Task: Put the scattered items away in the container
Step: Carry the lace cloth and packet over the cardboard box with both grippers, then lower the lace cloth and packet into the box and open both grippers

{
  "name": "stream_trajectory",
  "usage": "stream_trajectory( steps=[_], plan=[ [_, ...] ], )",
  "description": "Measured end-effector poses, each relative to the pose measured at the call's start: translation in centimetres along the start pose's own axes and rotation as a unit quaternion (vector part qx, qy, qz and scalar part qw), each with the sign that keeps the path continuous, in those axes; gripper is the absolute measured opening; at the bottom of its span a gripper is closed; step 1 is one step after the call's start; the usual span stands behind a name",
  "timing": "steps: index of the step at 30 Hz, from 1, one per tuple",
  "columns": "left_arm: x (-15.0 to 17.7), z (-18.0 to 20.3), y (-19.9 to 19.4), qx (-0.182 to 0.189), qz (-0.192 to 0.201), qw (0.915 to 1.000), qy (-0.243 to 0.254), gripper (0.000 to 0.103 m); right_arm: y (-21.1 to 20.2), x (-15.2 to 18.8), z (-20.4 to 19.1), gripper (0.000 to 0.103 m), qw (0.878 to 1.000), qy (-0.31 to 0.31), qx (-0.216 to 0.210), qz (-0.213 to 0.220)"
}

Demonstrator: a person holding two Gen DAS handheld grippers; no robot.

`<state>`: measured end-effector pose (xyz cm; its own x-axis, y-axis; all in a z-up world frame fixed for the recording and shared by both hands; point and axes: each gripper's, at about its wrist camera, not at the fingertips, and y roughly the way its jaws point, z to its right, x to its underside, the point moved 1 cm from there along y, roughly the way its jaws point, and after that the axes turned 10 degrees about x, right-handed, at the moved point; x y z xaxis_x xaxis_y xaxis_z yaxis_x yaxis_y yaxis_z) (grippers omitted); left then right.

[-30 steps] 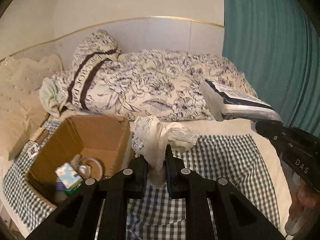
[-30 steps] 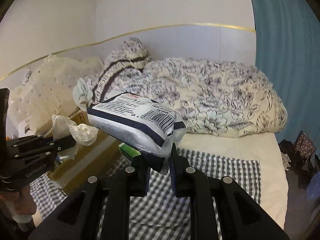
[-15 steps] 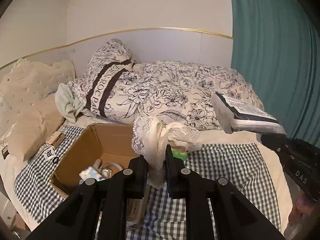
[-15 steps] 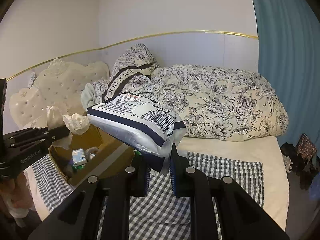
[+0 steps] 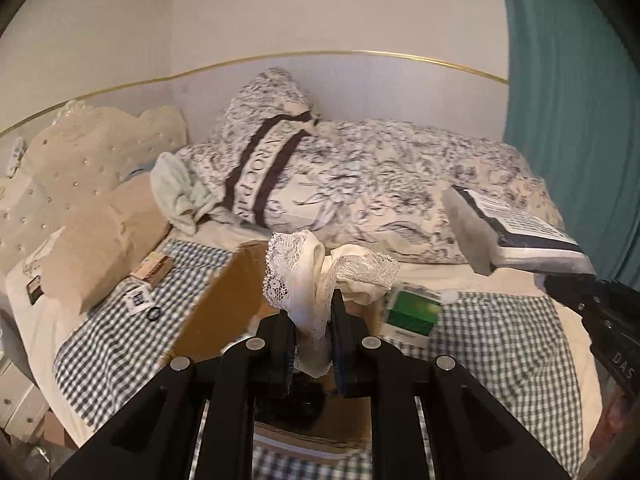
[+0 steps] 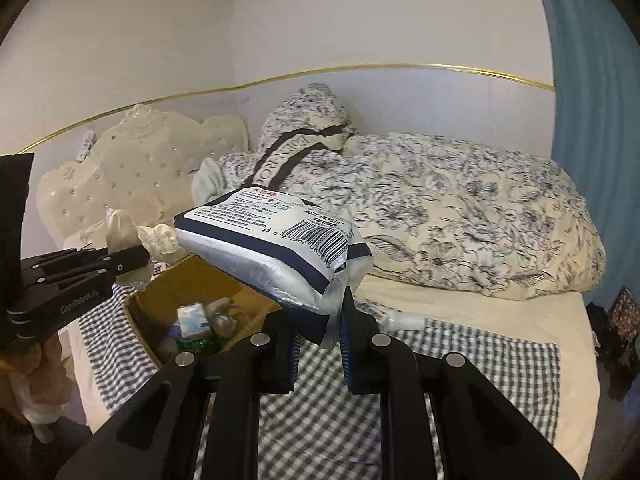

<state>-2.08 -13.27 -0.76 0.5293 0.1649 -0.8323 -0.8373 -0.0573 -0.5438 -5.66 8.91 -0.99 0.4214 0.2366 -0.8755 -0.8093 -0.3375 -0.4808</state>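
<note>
A: Entry. Both tools loaded. Left gripper (image 5: 312, 332) has its jaws pinching a cream lace-trimmed cloth (image 5: 320, 276), which bunches up above the fingertips. Right gripper (image 6: 318, 346) has its jaws pinching a sealed white-and-navy packet (image 6: 276, 248) by one lower corner, barcode side up.

B: Container?

A: Open cardboard box (image 6: 200, 280) on the bed, in front of and below both tools. In the right wrist view it already holds several small items, among them a pale blue patterned pack (image 6: 194, 320). In the left wrist view the box is blurred and mostly behind the cloth.

B: Step in hand?

A: My judgement: transport, both loads raised near the box and neither released. The next move calls for lowering each load over the opening, then spreading the jaws. The packet is broad, so it probably needs room clear of the cloth.

B: Remaining strays?

A: A green box (image 5: 412, 312) just beside the carton, a small clear bottle (image 6: 402, 322) on the gingham, a small tan carton (image 5: 152, 268) and a black ring (image 5: 154, 314) nearer the headboard.

B: Surface and room?

A: Blue-and-white gingham cloth (image 6: 480, 364) over a cream mattress; floral duvet (image 6: 460, 220) and pillow piled at the back; tufted cream headboard (image 6: 132, 176); pale wall with a gold trim line; teal curtain (image 5: 568, 80) at right.
</note>
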Motion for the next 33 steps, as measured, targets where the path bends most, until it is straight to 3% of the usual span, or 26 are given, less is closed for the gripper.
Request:
stream_trajectory(
  steps=[12, 33],
  plan=[
    [0.0, -6.6, 2.2, -0.033, -0.023, 0.9989, -0.024, 0.015, 4.7, -0.9, -6.2, 0.016, 0.998, -0.043, -0.040, -0.024],
    [3.6, -10.7, 11.1, -0.027, -0.106, 0.9924, -0.055, 0.015, 14.2, 0.8, -11.7, 0.017, 0.989, -0.092, -0.053, -0.100]
  ],
)
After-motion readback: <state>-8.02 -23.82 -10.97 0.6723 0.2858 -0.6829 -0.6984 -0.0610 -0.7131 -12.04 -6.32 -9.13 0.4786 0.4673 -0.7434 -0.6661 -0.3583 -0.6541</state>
